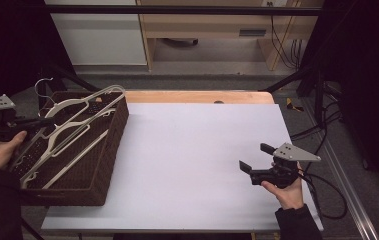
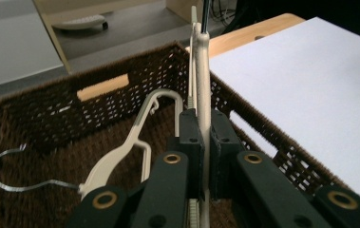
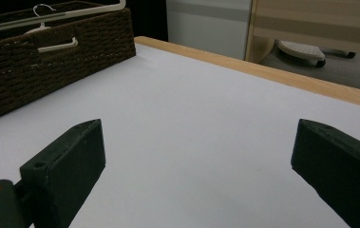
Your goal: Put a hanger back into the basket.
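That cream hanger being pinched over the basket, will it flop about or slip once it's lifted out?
Probably stiff: the hanger stands straight up from the left gripper, unbent. It looks thin and hollow-framed, so likely light. Clamped on one narrow bar, it may swing or pivot, and its hook could snag the other hangers in the basket.

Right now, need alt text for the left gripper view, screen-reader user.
The left tongs, seen from just behind, are clamped on the edge of a cream plastic hanger that stands upright above a dark woven basket. A second hanger with a wire hook lies in the basket, and the white tabletop runs off to the right.
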Demonstrator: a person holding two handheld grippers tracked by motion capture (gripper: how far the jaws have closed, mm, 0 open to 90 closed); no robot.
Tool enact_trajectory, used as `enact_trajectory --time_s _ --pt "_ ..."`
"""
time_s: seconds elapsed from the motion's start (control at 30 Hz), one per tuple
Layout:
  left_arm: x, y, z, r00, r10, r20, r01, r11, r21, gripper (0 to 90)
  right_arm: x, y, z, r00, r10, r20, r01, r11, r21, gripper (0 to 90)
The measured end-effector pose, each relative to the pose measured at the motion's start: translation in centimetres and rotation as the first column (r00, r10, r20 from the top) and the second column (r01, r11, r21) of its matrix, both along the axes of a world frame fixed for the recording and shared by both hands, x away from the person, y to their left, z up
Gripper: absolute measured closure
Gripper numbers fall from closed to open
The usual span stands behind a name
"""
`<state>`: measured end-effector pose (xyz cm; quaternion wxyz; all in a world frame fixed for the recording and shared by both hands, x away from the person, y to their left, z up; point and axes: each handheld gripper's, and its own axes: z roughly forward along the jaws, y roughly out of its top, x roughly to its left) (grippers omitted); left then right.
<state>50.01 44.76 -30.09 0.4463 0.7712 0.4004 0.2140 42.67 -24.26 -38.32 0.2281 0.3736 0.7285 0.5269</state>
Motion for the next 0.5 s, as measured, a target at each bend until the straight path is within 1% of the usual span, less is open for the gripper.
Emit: enact_trajectory --time_s 0.1,0.13,0.17,0.2,0.23,0.27,0.3,0.37,0.47,0.5 --pt "-0.3 0.8 -0.3 1.0000 0.008 -0.003 -0.008 0.9999 -0.010 86.2 0.0 0.0 0.0 1.0000 -0.001 -0.001 0.001 1.000 -0.002 4.7" --pt "-0.3 0.9 -0.4 0.9999 0.010 -0.005 -0.010 0.9999 -0.004 86.1 0.0 0.0 0.0 1.0000 -0.002 -0.001 0.002 1.000 -0.002 4.7" --pt "-0.4 1.1 -0.7 0.9997 0.019 -0.016 -0.019 0.9998 0.007 86.1 0.0 0.0 0.0 1.0000 -0.002 -0.001 0.002 1.000 -0.002 4.8" --pt "-0.4 1.1 -0.7 0.9997 0.019 -0.016 -0.019 0.9998 0.007 86.1 0.0 0.0 0.0 1.0000 -0.002 -0.005 0.002 1.000 -0.003 4.8" --pt "-0.4 1.2 -1.1 0.9993 0.025 -0.029 -0.024 0.9994 0.025 86.1 0.0 0.1 0.0 1.0000 -0.003 -0.004 0.003 1.000 -0.001 4.8" --pt "-0.4 1.2 -1.4 0.9989 0.031 -0.036 -0.030 0.9993 0.024 86.1 0.0 0.1 0.0 1.0000 -0.001 -0.004 0.001 1.000 -0.003 4.8" --pt "-0.4 1.2 -1.7 0.9988 0.032 -0.036 -0.032 0.9994 0.016 86.1 0.0 0.1 0.0 1.0000 0.000 -0.002 0.000 1.000 -0.004 4.8" --pt "-0.4 1.0 -2.2 0.9982 0.028 -0.052 -0.028 0.9996 0.000 86.0 0.0 0.1 0.0 1.0000 -0.001 -0.003 0.001 1.000 -0.003 4.9" --pt "-0.2 0.5 -3.3 0.9957 0.037 -0.085 -0.037 0.9993 0.001 85.7 0.0 0.1 0.0 1.0000 -0.001 -0.003 0.001 1.000 -0.003 5.0" --pt "-0.2 0.3 -3.8 0.9940 0.047 -0.099 -0.046 0.9989 0.008 85.4 0.0 0.1 0.0 1.0000 -0.001 -0.003 0.001 1.000 -0.005 5.0"
